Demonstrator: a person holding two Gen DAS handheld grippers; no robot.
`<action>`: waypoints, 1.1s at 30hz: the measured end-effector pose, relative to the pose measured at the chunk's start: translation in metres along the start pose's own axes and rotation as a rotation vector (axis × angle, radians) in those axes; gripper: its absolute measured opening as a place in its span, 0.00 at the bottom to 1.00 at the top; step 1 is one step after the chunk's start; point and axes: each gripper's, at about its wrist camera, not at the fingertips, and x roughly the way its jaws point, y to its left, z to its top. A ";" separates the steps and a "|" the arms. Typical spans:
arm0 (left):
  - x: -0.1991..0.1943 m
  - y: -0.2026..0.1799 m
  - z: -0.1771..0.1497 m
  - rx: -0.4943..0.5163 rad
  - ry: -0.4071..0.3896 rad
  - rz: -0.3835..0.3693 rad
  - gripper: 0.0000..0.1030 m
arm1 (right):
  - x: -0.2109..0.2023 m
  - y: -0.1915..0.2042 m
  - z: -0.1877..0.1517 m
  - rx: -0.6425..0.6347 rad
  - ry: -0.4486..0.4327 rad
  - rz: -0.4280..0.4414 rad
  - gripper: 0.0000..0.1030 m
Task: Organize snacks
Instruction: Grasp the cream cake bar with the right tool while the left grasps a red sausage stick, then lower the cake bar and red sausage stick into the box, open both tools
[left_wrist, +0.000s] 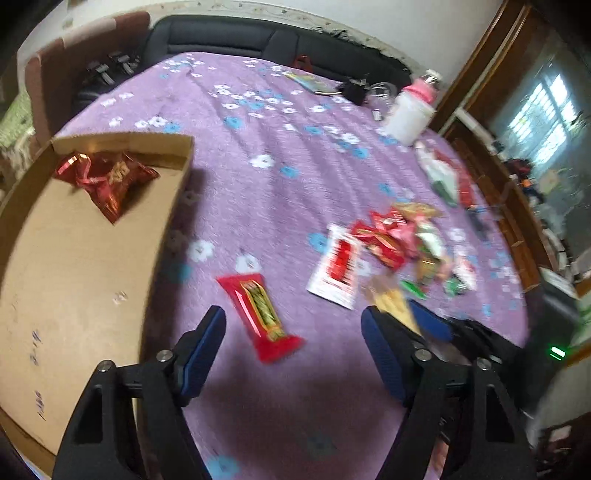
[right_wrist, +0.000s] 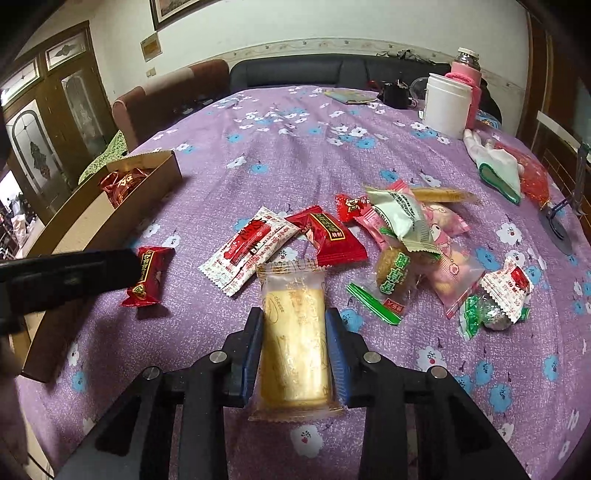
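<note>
In the right wrist view my right gripper (right_wrist: 293, 314) is shut on a clear packet with a yellow cheese cake (right_wrist: 295, 339), its blue pads (right_wrist: 334, 332) against both sides. A pile of wrapped snacks (right_wrist: 406, 240) lies just beyond it on the purple cloth. My left gripper (left_wrist: 293, 317) is open over a red snack bar (left_wrist: 264, 314), which lies on the cloth between and ahead of its fingers. That red bar (right_wrist: 147, 277) lies beside a cardboard box (right_wrist: 103, 229). The box (left_wrist: 74, 277) holds one red packet (left_wrist: 107, 181).
A white jar (right_wrist: 447, 105), a pink bottle (right_wrist: 465, 74), a white and green glove (right_wrist: 495, 162) and a red mesh bag (right_wrist: 532, 177) stand at the far right. A dark sofa (right_wrist: 288, 72) runs behind the table. The snack pile (left_wrist: 399, 243) lies right of the left gripper.
</note>
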 end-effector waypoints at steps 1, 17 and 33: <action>0.004 0.001 0.001 0.011 -0.002 0.013 0.71 | 0.001 0.000 0.000 -0.001 0.001 -0.002 0.35; 0.010 0.005 -0.013 0.099 -0.019 0.045 0.18 | -0.006 -0.012 0.000 0.072 -0.040 0.032 0.35; -0.110 0.099 -0.045 -0.083 -0.193 -0.102 0.18 | -0.015 -0.023 0.002 0.132 -0.102 0.044 0.34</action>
